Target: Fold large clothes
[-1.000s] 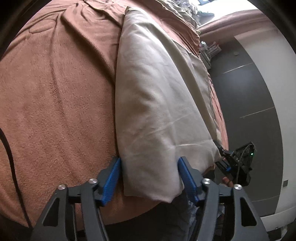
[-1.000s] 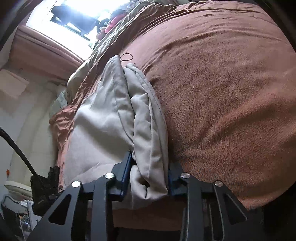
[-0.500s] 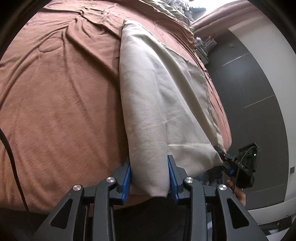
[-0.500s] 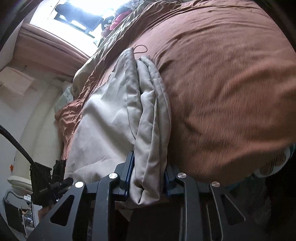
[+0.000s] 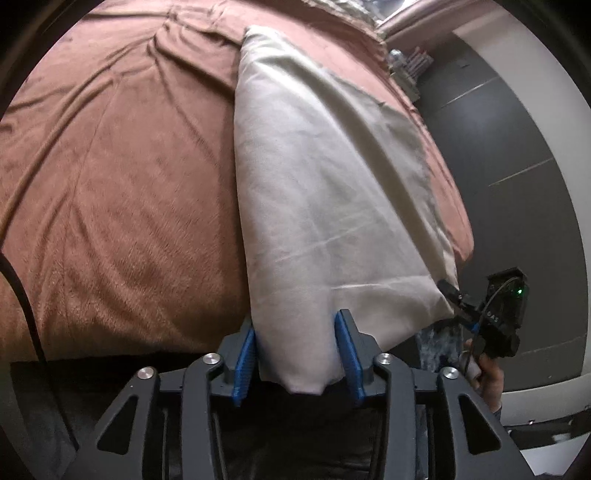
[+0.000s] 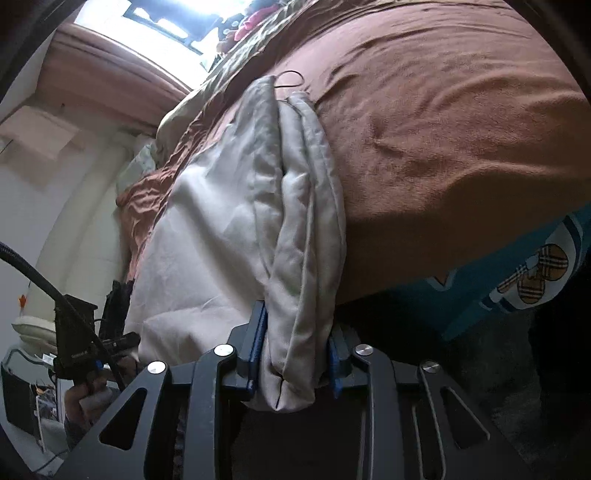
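A bed covered by a rust-brown blanket point(image 5: 122, 192) fills both views, with dark grey wall panels point(image 5: 517, 155) beyond one side and a bright window point(image 6: 159, 26) beyond its far end. On the blanket lies the beige garment point(image 5: 325, 192), folded lengthwise into a long strip that runs from the near edge of the bed toward the far end, close to the side edge. We see its near end hanging just over the near edge. The left gripper point(image 5: 298, 360) brackets one near corner of the garment: its jaws are opening, the cloth sits between the blue pads and touches both. The right gripper point(image 6: 293, 354) takes the other near corner, a thick bundle of folded layers point(image 6: 306, 236); its jaws are likewise opening, with the bundle filling the gap between them. A patterned blue sheet point(image 6: 532, 280) shows under the blanket's edge.
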A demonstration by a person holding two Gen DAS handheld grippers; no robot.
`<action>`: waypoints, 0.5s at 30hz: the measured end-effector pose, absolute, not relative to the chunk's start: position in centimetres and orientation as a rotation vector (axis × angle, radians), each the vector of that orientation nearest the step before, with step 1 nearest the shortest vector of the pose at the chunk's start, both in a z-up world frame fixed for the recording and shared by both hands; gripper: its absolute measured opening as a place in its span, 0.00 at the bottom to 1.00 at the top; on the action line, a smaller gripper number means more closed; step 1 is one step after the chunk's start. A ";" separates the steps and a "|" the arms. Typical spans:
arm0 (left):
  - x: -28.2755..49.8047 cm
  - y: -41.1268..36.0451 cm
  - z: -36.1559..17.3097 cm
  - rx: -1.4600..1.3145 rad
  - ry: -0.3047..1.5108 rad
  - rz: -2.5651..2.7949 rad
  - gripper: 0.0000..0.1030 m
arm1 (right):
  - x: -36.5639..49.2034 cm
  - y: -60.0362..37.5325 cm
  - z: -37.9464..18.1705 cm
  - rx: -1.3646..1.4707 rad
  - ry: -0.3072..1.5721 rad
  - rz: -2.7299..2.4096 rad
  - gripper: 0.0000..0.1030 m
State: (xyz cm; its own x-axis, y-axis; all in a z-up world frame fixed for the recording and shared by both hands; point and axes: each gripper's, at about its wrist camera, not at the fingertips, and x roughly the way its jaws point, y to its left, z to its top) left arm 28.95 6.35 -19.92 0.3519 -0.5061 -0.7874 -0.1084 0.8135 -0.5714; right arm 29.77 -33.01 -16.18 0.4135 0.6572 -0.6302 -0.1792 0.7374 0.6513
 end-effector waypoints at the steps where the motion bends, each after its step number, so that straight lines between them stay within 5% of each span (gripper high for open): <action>1: 29.2 6.5 -20.1 -0.614 1.207 -0.280 0.44 | 30.4 -33.4 -16.0 0.531 1.023 0.540 0.41; 4: 30.1 7.1 -20.1 -0.622 1.202 -0.273 0.50 | 31.7 -34.6 -14.5 0.486 0.983 0.506 0.61; 8: 31.1 7.9 -19.6 -0.614 1.168 -0.250 0.62 | 34.4 -35.8 -13.0 0.495 0.957 0.510 0.62; 15: 34.8 9.2 -19.6 -0.591 1.130 -0.165 0.62 | 40.7 -36.0 -12.4 0.470 0.982 0.523 0.63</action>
